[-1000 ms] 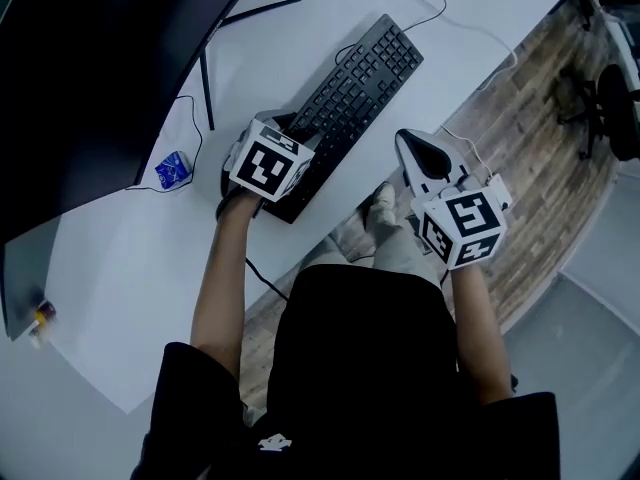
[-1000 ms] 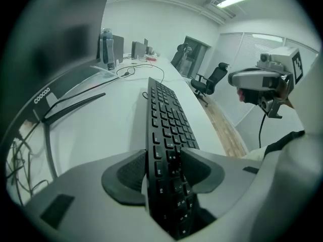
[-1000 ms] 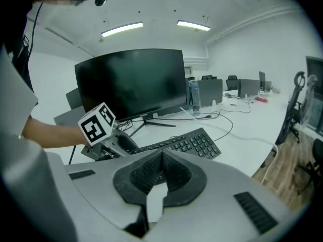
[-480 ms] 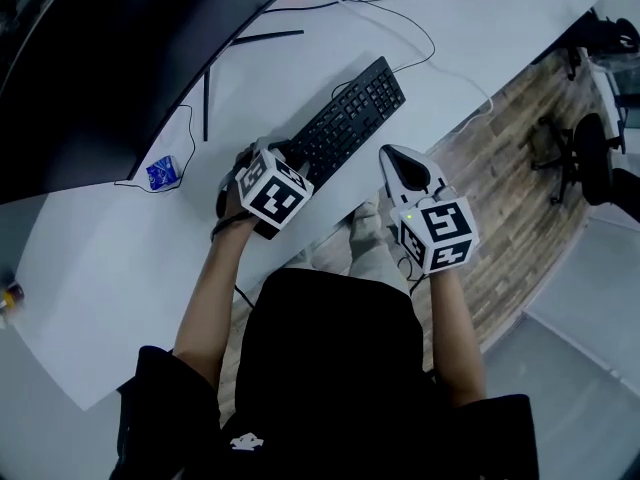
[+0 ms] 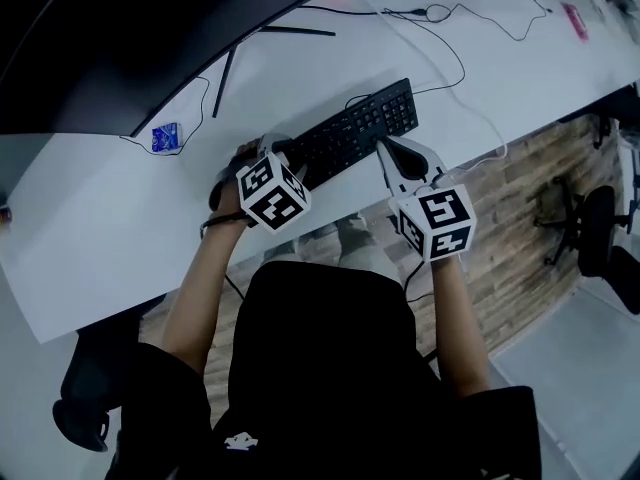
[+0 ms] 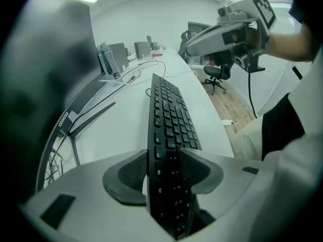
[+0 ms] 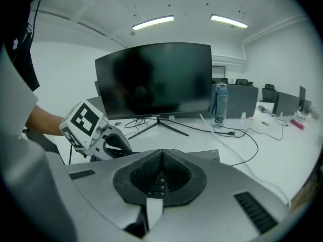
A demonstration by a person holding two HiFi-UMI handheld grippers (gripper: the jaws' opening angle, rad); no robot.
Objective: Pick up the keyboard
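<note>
At keyboard (image 5: 352, 133), right gripper (image 5: 385, 149) newly arrived

Left tongs (image 6: 166, 161) clamped, right tongs (image 7: 161, 171) fully shut.

Bare desk (image 5: 100, 228) leftward; monitor (image 5: 150, 28) (overhanging) looms behind keyboard (image 5: 350, 133).

Looks matt across the flat black plastic keyboard (image 5: 350, 133). Looks smooth, softly sheened, on the long white bench (image 5: 120, 228). Shows pale grey moulded plastic on the left claw (image 6: 164, 153), with dark, finely ribbed rubbery pads (image 6: 132, 173). Shows gloss on the curved black monitor (image 7: 156, 79), wood grain on the plank floor (image 5: 510, 198).
</note>
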